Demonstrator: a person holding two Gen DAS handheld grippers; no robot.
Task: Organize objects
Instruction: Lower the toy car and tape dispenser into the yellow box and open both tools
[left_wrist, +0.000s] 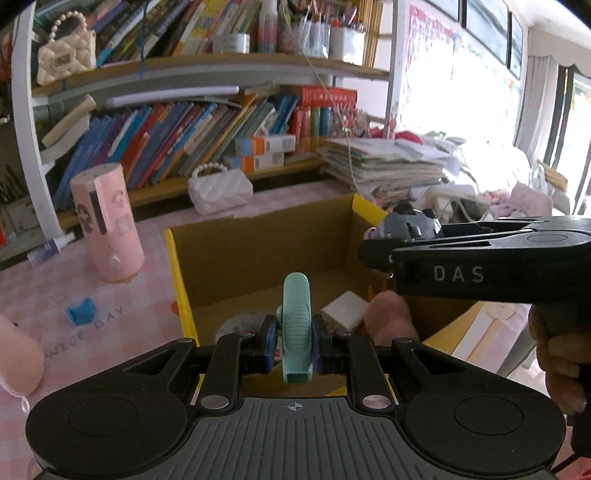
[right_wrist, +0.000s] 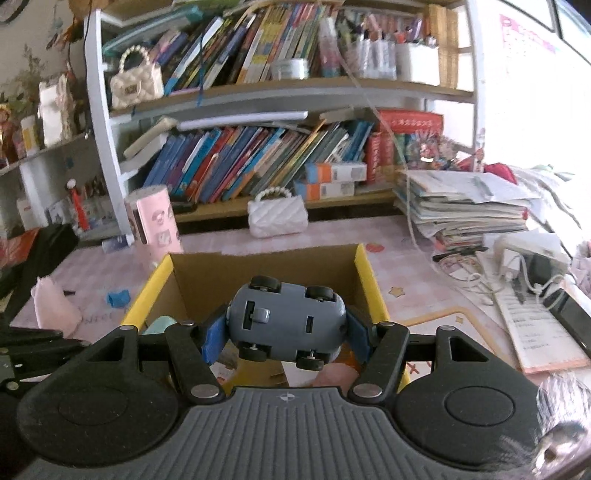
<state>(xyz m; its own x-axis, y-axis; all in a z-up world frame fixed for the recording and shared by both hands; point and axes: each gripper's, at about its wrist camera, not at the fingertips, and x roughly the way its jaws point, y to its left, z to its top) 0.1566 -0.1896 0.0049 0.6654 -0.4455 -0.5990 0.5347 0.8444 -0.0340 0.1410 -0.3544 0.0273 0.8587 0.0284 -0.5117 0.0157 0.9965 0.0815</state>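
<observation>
- The cardboard box (left_wrist: 258, 254) with yellow-edged flaps fills the middle of both wrist views and lies directly ahead of and below both claws — so the coming move looks like a short lowering into it, not a reach.
- Left gripper (left_wrist: 295, 341): closed tight on a mint-green handled tool (left_wrist: 295, 321), held upright between the blue pads. The tool's long axis runs top to bottom at lower centre of the left view, its flat end toward the camera and its rounded end over the box's open mouth.
- Right gripper (right_wrist: 286, 334): part-way closed on a grey toy car (right_wrist: 286, 323), gripped end to end by the blue pads with its underside and four black wheels facing the camera. The car's long axis lies across the frame, left to right, at centre of the right view, above the box's near edge.
- In the left view the right gripper (left_wrist: 373, 242) enters from the right edge, its tip with the car (left_wrist: 410, 223) over the box's right wall — the two claws sit close together above the same opening.
- Inside the box, a white flat piece (left_wrist: 347, 308) already lies on the floor at centre right of the left view.
- My judgement: both loads are nearly in place for release; neither arm is clearly nearer, and the risk is the two claws crowding each other over the box.
</observation>
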